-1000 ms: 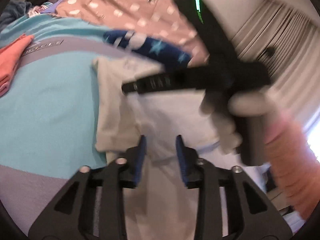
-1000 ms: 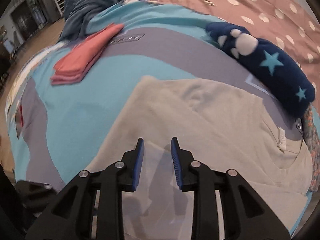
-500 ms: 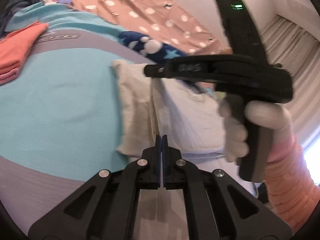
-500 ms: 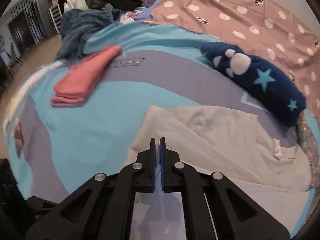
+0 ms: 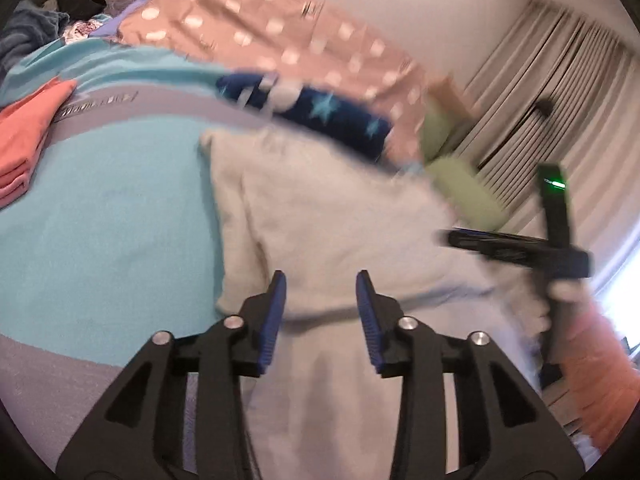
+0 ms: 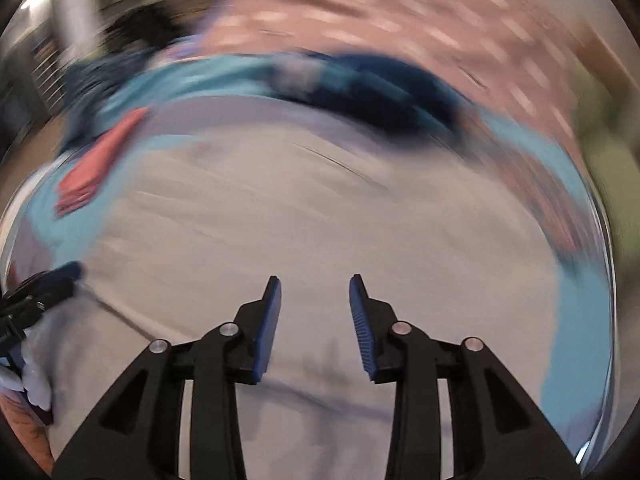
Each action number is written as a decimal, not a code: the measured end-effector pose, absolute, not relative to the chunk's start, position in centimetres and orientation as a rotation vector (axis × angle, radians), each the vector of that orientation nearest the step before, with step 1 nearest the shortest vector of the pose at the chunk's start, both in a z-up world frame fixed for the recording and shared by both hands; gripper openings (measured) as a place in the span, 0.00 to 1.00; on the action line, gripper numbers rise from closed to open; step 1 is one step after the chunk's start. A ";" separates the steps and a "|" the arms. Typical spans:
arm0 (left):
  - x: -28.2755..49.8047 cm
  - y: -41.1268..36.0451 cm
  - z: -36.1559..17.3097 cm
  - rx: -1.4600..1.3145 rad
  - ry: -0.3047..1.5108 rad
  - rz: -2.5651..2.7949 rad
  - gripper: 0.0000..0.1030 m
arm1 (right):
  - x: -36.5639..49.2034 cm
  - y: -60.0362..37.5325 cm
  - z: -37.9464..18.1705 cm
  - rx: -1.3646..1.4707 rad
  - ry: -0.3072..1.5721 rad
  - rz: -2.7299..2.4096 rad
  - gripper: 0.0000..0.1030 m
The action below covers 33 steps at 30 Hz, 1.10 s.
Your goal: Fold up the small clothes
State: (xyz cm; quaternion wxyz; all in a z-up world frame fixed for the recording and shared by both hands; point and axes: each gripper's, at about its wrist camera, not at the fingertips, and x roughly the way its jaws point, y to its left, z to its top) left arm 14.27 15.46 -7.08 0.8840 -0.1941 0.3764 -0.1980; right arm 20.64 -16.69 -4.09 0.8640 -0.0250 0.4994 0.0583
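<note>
On the turquoise-and-grey bed cover (image 5: 100, 216) your pale beige cotton garment (image 5: 320, 216) lies half-folded beneath both just-opened, empty tools, left tool (image 5: 320, 304) and right tool (image 6: 314, 312), so the loose fold may slip.

One pale garment (image 5: 332, 216) lies mid-frame; one folded coral stack (image 5: 24, 140) sits at the left edge; one navy star-patterned item (image 5: 320, 114) upper centre; two grippers; possibly two green cushions (image 5: 466, 188), blurred, at right.
</note>
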 end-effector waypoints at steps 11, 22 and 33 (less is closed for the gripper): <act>14.9 16.9 -8.9 -0.527 0.807 -0.456 0.40 | 8.3 -26.0 -6.7 0.055 0.913 0.118 0.50; 6.0 18.3 -8.9 -0.571 0.803 -0.399 0.52 | -1.8 -35.0 -7.5 0.416 0.836 0.273 0.49; -8.2 16.4 -8.8 -0.420 0.874 -0.524 0.51 | -11.2 -38.7 -8.3 0.507 0.874 0.448 0.49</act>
